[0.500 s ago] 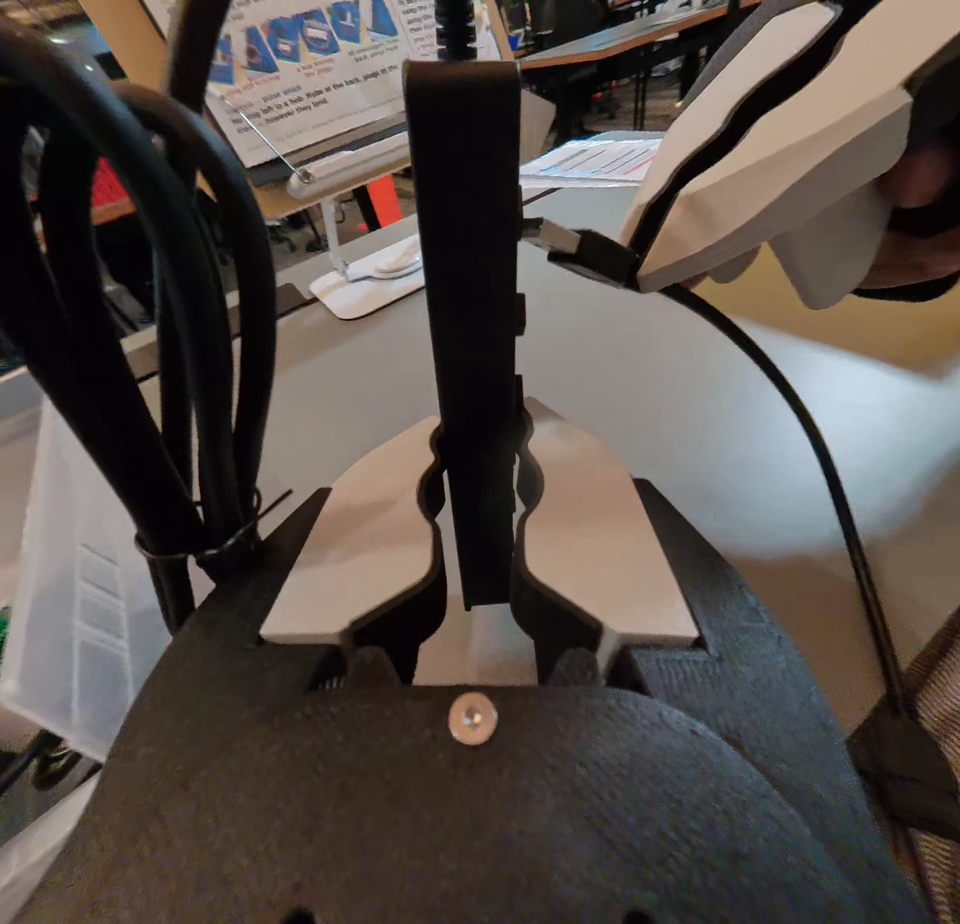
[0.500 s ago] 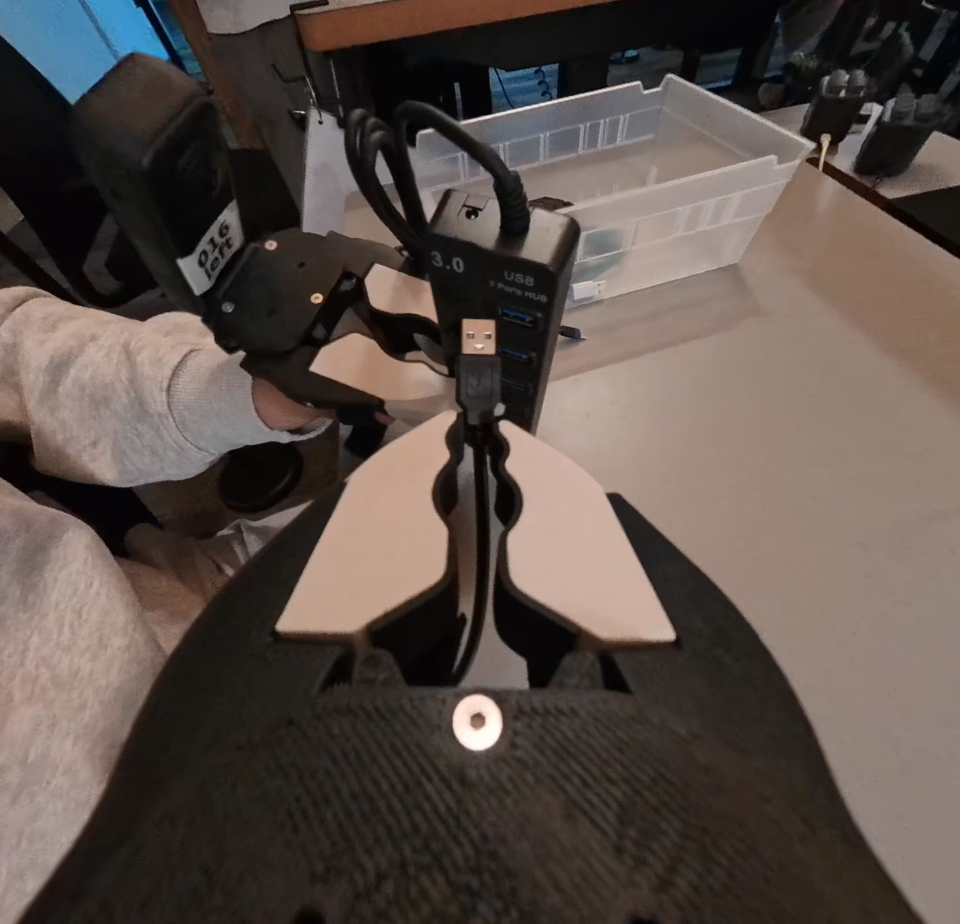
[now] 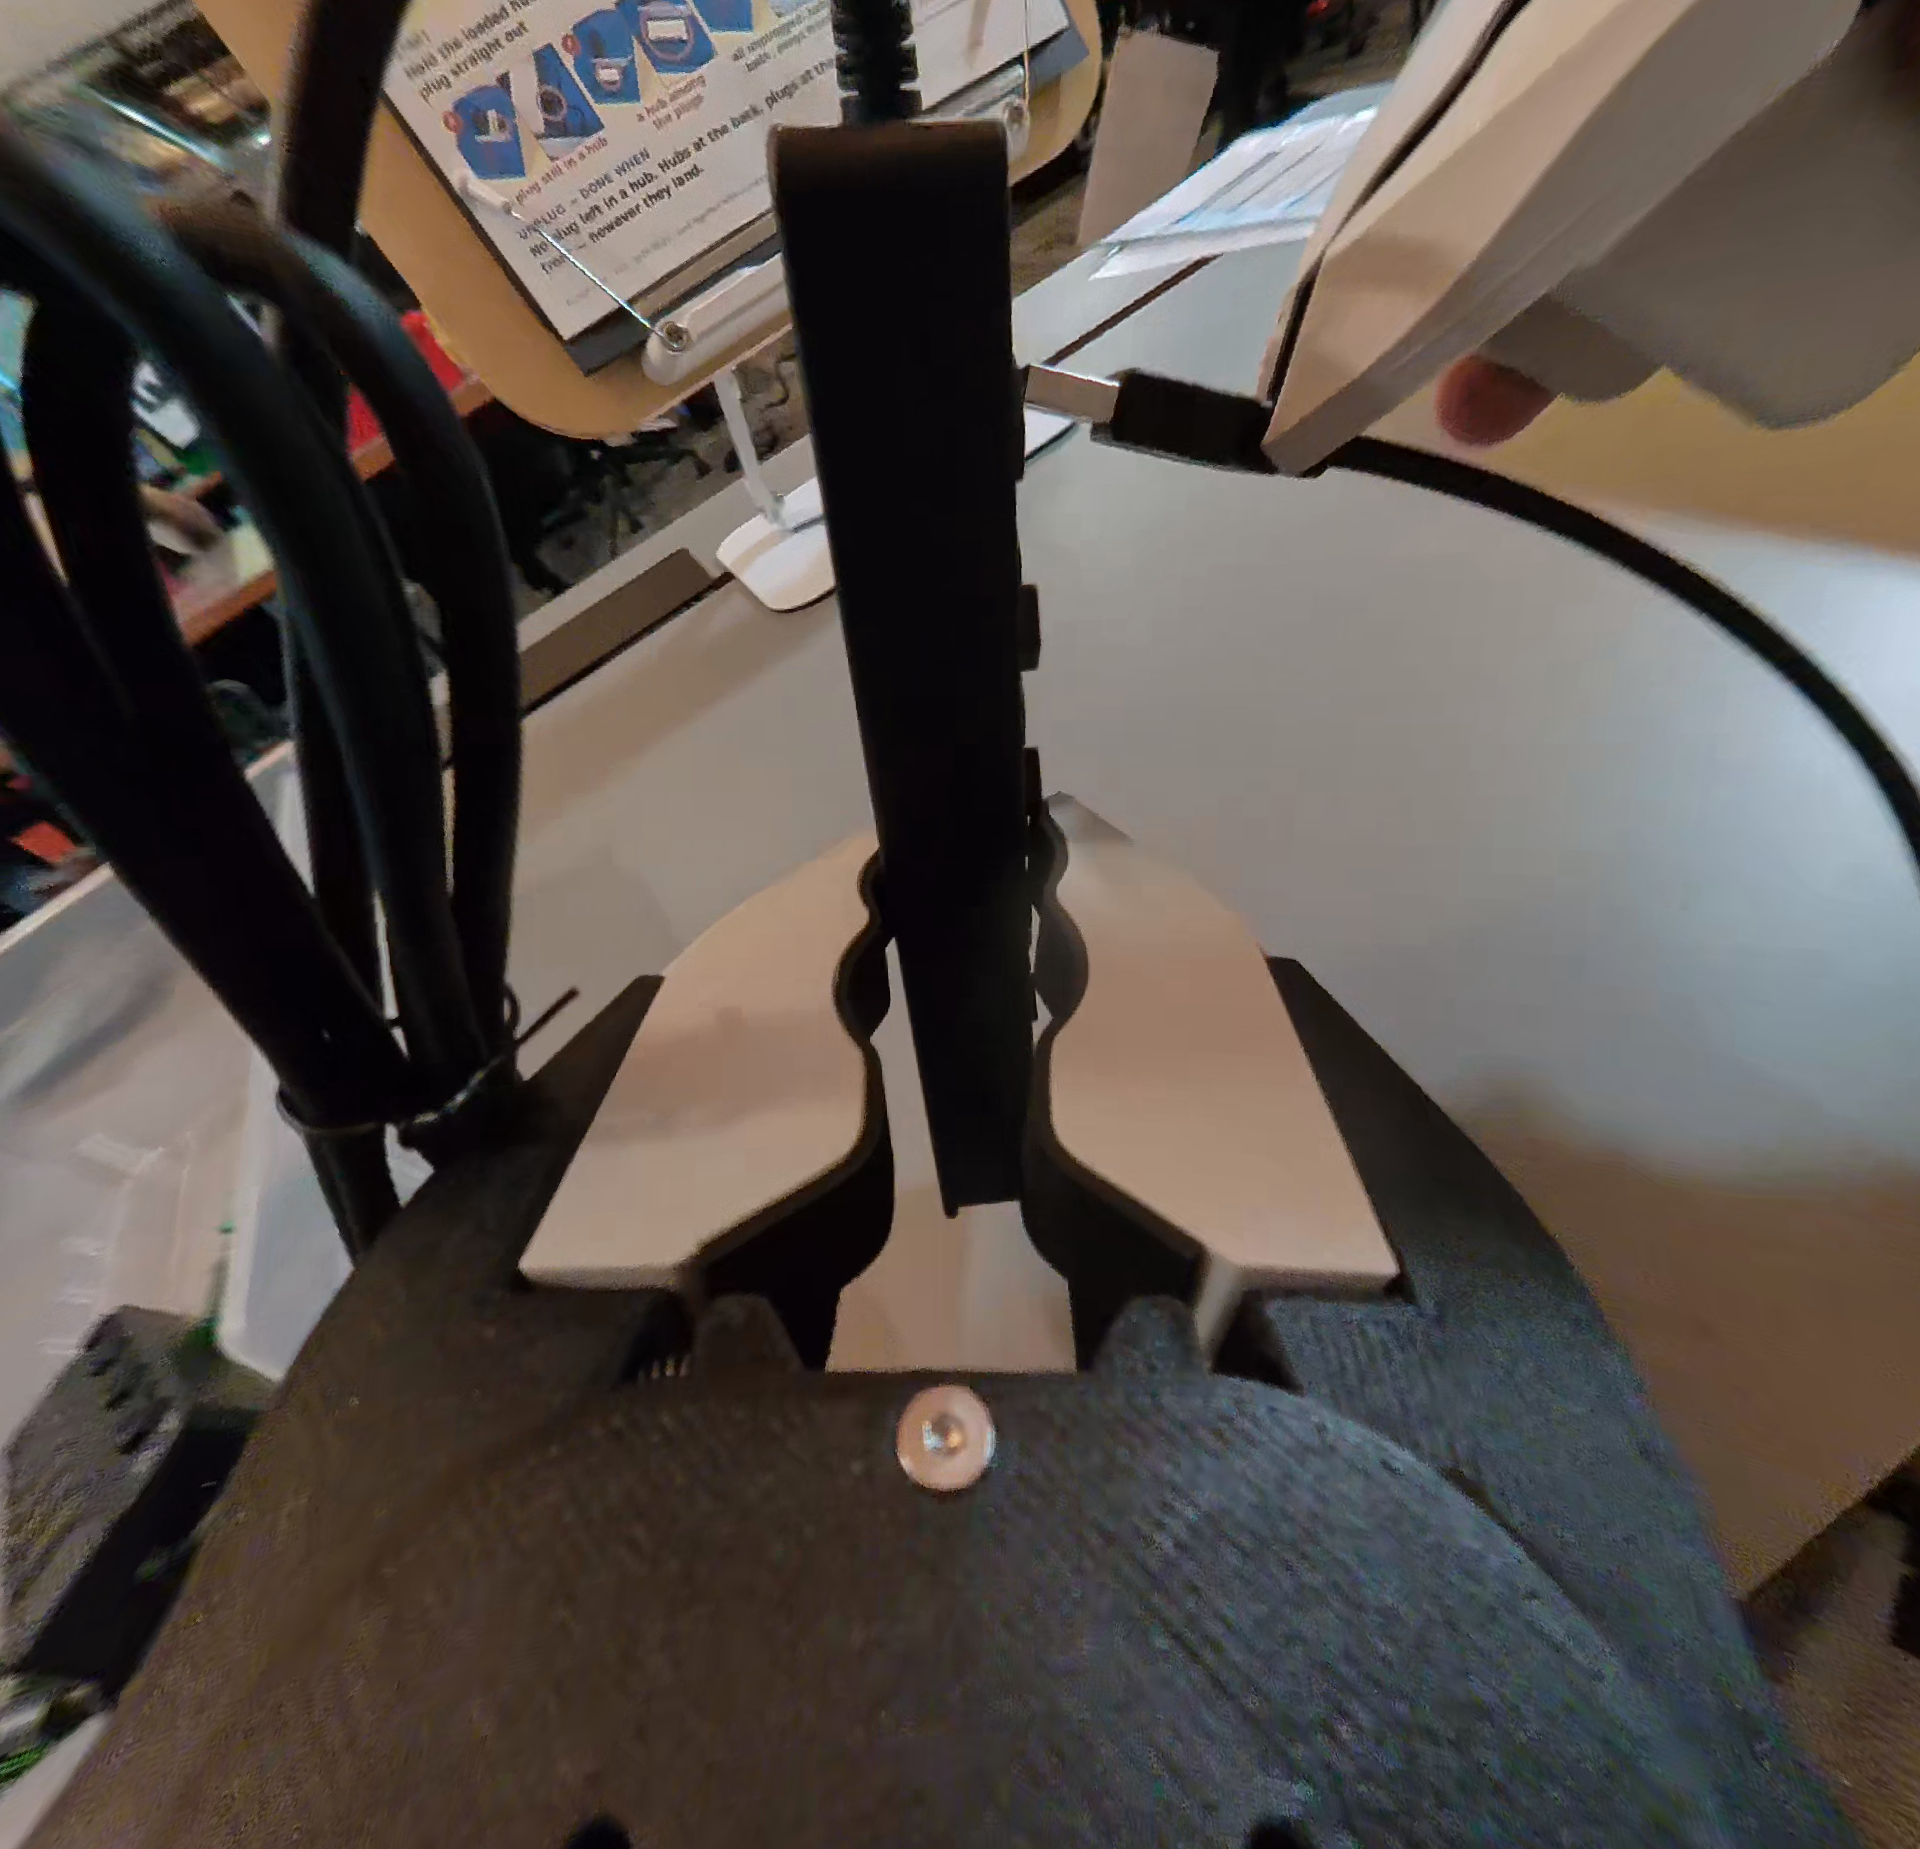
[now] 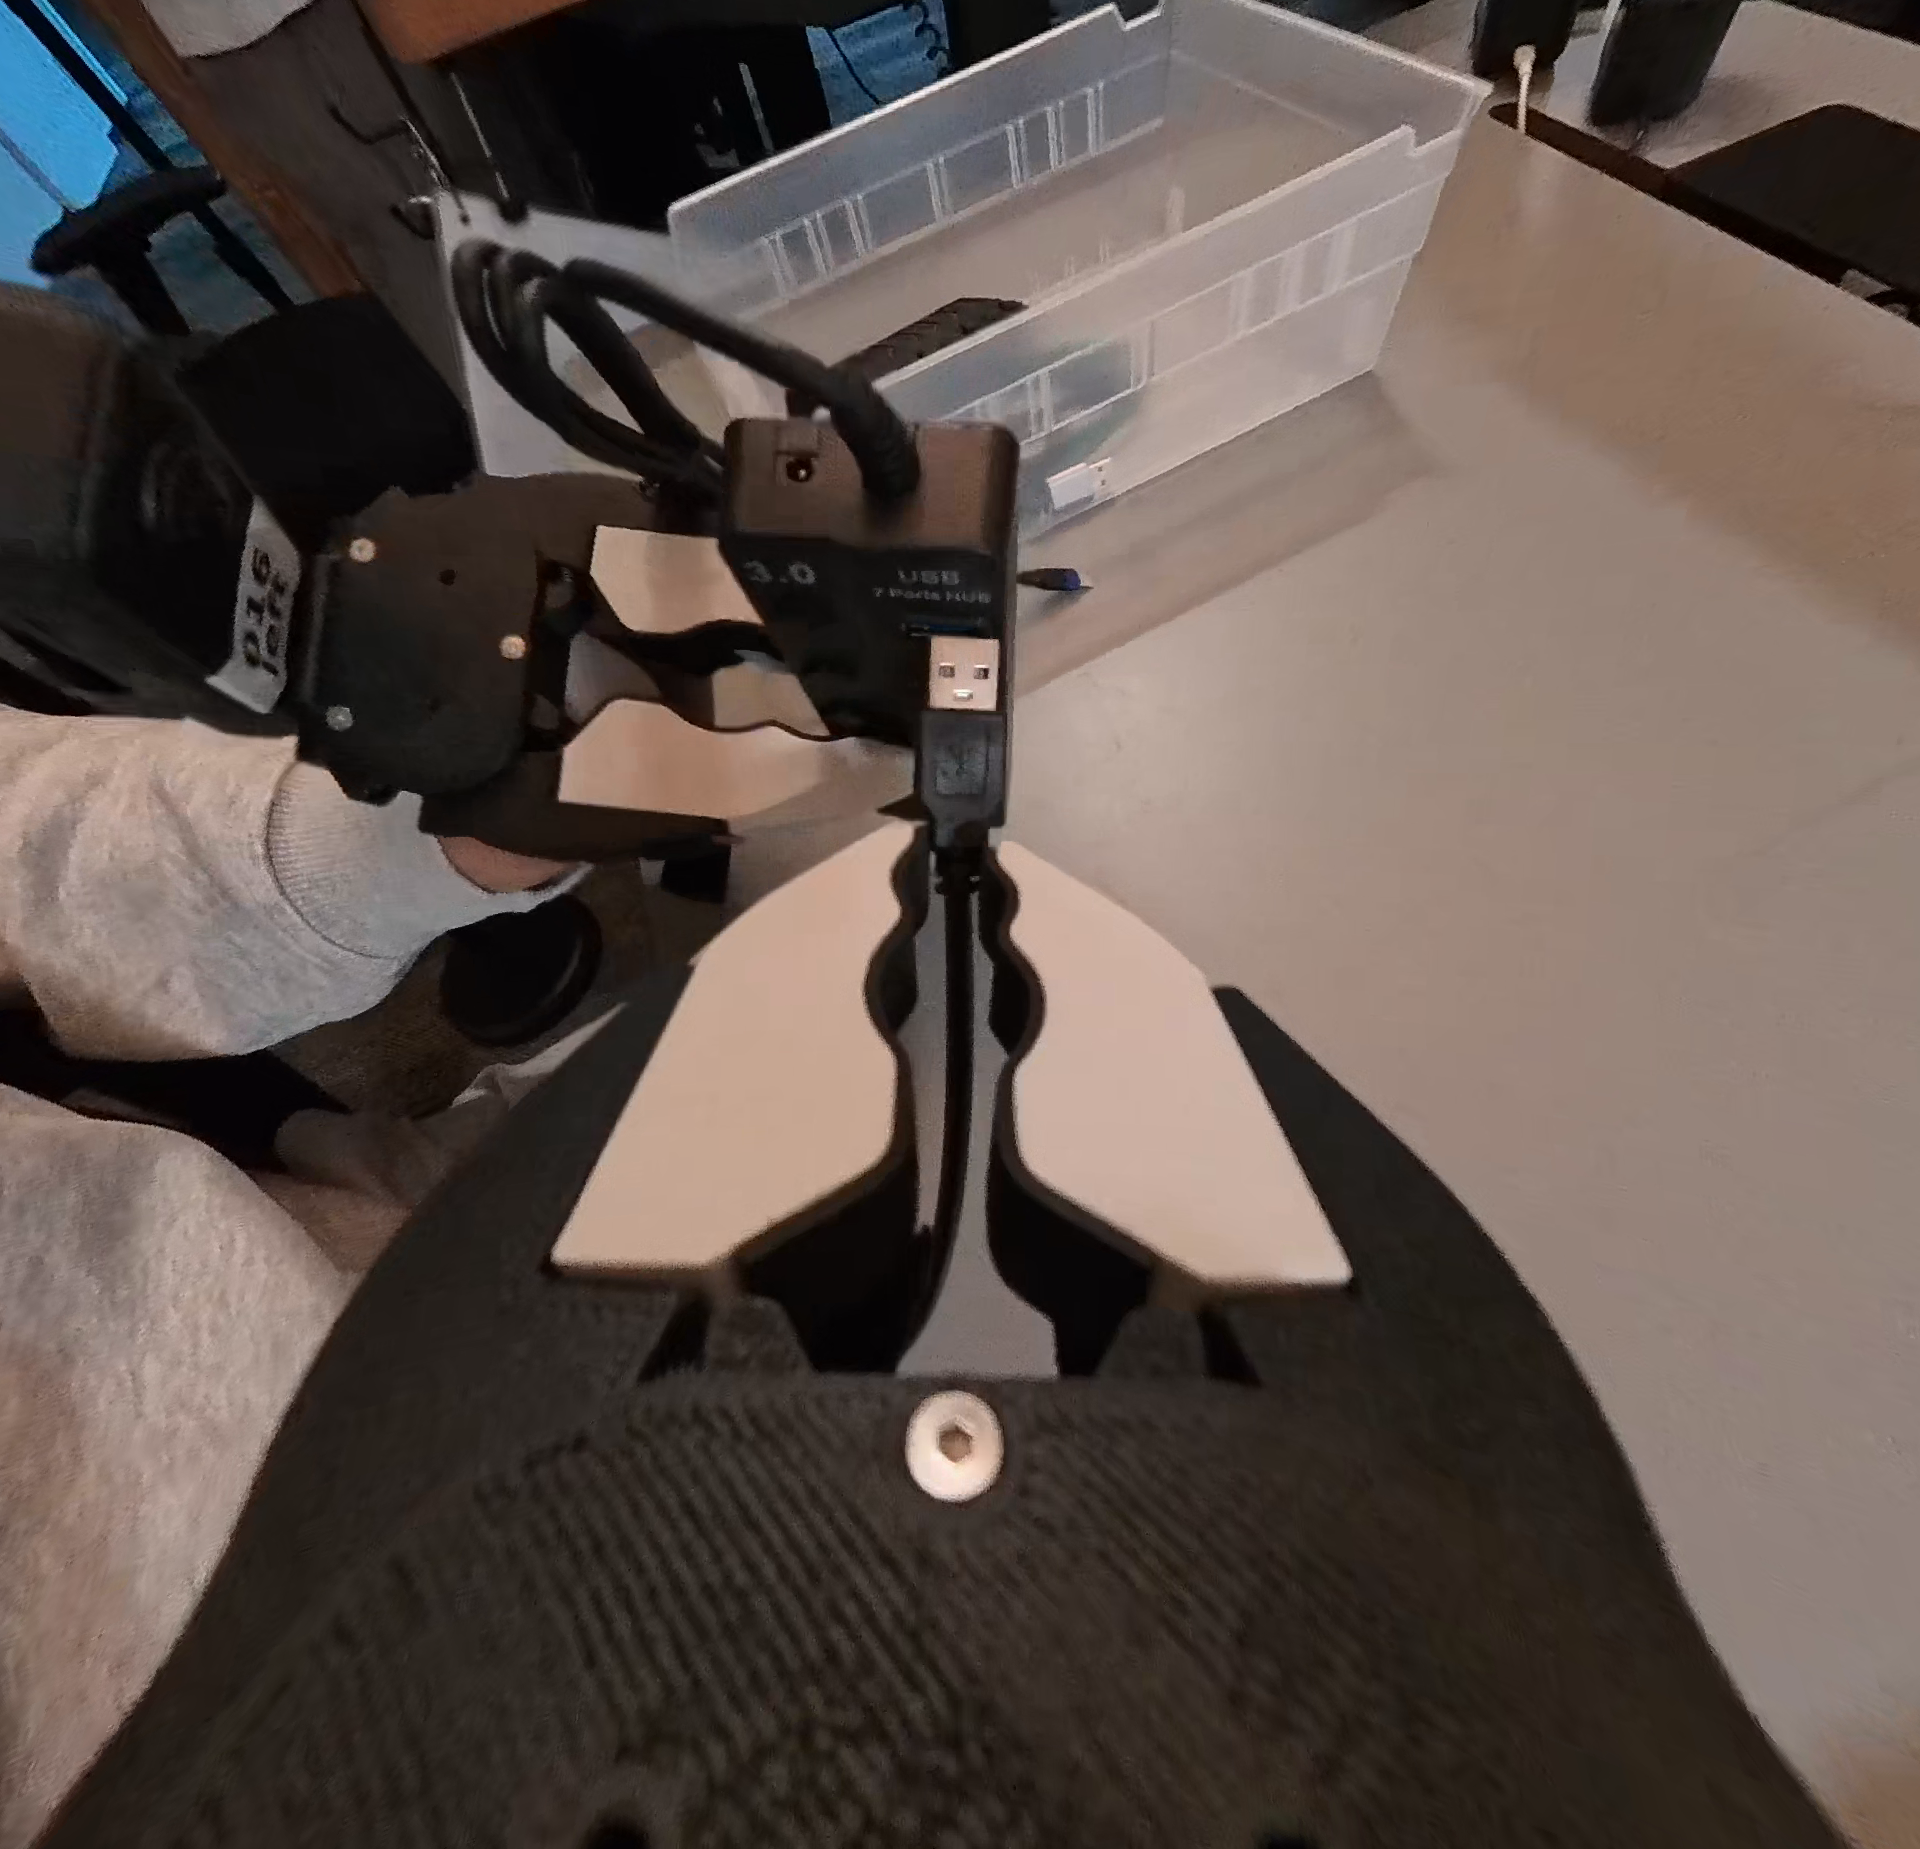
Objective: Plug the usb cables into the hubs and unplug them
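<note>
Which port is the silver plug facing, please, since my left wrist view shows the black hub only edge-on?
Observer: The silver USB plug overlaps the black rectangular hub just under its topmost blue port, uninserted.
Operator: What exactly does the right gripper hold?
Observer: The right gripper is shut on the black cable, just behind the plug's housing.
Operator: Is anything else on the hub's end?
Observer: A small round socket sits beside its own thick cable.

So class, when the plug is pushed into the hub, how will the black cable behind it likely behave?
Probably floppy: the black cable curves loosely behind the right tool. The plug looks rigid, so pushing should work there. The hub likely stays steady, clamped in the left tool.
</note>
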A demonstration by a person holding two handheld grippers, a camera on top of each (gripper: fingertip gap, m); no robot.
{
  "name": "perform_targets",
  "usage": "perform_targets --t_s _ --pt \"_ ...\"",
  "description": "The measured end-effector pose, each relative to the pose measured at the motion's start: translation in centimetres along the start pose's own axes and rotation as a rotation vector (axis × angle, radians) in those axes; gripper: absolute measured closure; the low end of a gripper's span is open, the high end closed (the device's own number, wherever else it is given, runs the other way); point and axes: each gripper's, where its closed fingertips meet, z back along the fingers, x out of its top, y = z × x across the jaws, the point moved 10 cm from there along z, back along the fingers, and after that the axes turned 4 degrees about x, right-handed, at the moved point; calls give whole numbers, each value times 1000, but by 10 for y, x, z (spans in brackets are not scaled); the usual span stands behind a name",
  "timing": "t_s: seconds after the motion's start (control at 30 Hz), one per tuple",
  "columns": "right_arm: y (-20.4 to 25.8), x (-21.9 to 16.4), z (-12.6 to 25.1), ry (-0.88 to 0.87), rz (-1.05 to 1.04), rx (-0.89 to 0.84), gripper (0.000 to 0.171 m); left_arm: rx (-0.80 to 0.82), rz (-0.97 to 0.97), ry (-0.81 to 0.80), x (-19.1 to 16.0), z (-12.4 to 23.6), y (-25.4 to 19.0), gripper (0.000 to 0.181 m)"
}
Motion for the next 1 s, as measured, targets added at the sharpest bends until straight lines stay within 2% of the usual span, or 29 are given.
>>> perform_targets --t_s 0.47,1.0 --pt "-4 -1 6 69 23 -40 162 117 -312 56 4 -1 -14 153" --pt "-13 -6 8 128 33 -13 161 20 -448 80 1 -5 -29 151"
